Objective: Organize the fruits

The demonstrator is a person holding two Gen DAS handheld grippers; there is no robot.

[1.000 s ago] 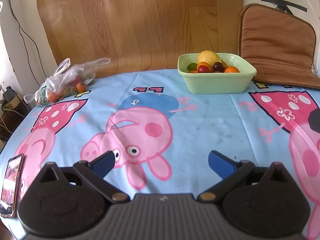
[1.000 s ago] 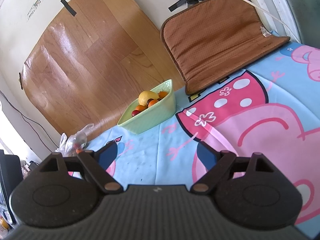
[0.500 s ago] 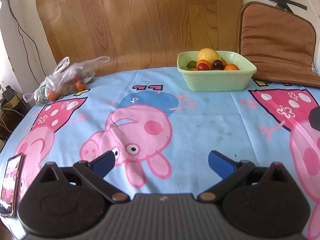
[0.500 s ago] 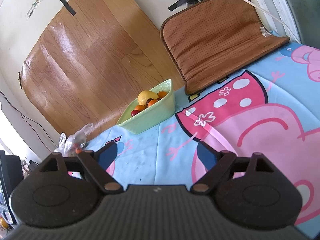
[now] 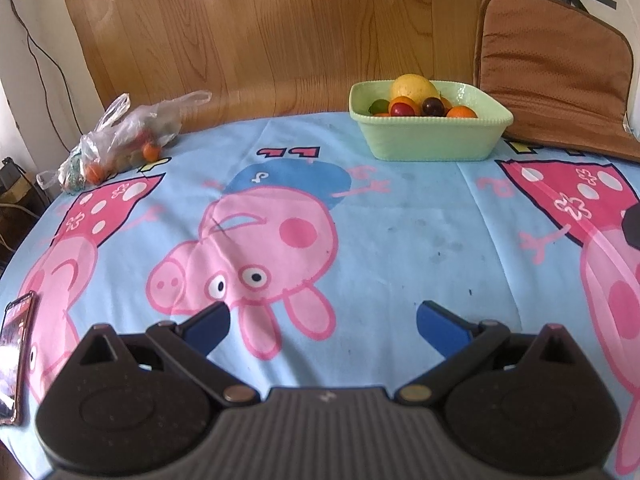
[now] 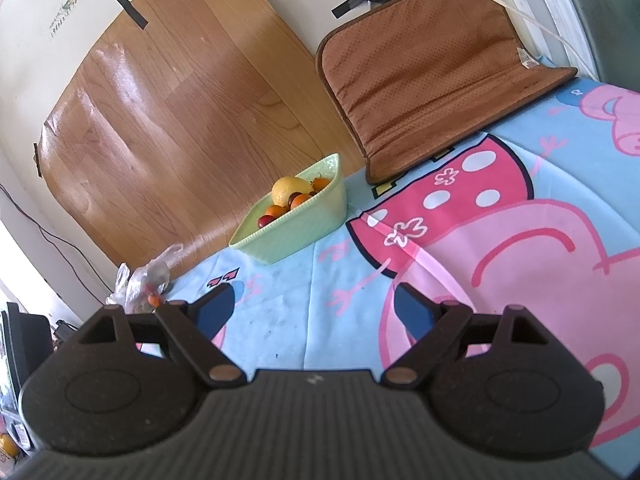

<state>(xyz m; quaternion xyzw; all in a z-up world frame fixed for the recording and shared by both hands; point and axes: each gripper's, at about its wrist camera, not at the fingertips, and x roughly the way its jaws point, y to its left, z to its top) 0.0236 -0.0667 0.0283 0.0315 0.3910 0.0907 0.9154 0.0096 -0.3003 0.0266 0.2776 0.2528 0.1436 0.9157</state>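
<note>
1. Fruit sits in two places on the table: some pieces fill the green bowl (image 5: 430,136) at the far edge, and small orange ones lie inside the plastic bag (image 5: 120,140) at the far left.
2. Inside the bowl a big yellow fruit (image 5: 414,86) rests on top of the smaller round ones, so the bowl looks like the collecting place.
3. By my judgement, the bag is the part not yet sorted, because its fruit is wrapped and well apart from the bowl.
4. Over the cartoon tablecloth (image 5: 400,248) the left gripper (image 5: 322,318) hovers with its fingers wide apart and nothing between them.
5. Likewise, the right gripper (image 6: 312,306) has spread fingers and is empty, pointing toward the bowl.
6. A phone (image 5: 16,344) lies at the near left edge, away from the fruit.
</note>
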